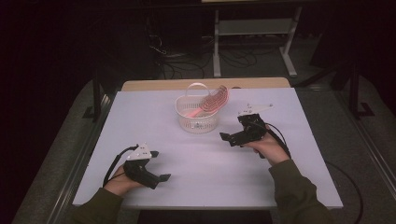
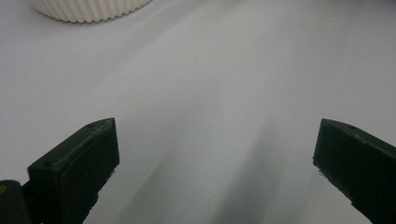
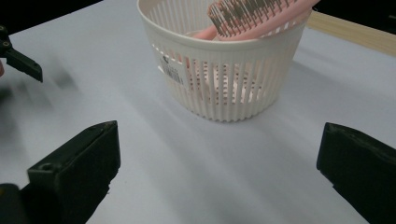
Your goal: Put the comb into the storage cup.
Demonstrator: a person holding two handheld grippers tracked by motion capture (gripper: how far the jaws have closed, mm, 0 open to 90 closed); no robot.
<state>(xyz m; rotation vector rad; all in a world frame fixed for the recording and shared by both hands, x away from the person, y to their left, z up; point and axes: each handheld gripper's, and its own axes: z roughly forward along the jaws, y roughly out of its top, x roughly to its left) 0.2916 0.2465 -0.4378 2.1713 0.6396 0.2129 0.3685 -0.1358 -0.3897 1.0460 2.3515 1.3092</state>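
In the left gripper view the basket is cut off by the top edge, leaving just its ribbed base. In the right gripper view the pink hairbrush runs past the top edge, its handle hidden behind the basket wall, and the label there is too small to read.

Basket: cream plastic, ribbed and slotted wall, slight sheen, paper barcode label stuck on. Hairbrush: pink plastic, smooth. Table: matt, smooth, pale top; bare wood edge at upper centre. Gripper jaws: matt black plastic, slightly rough. Sleeves: olive cloth.
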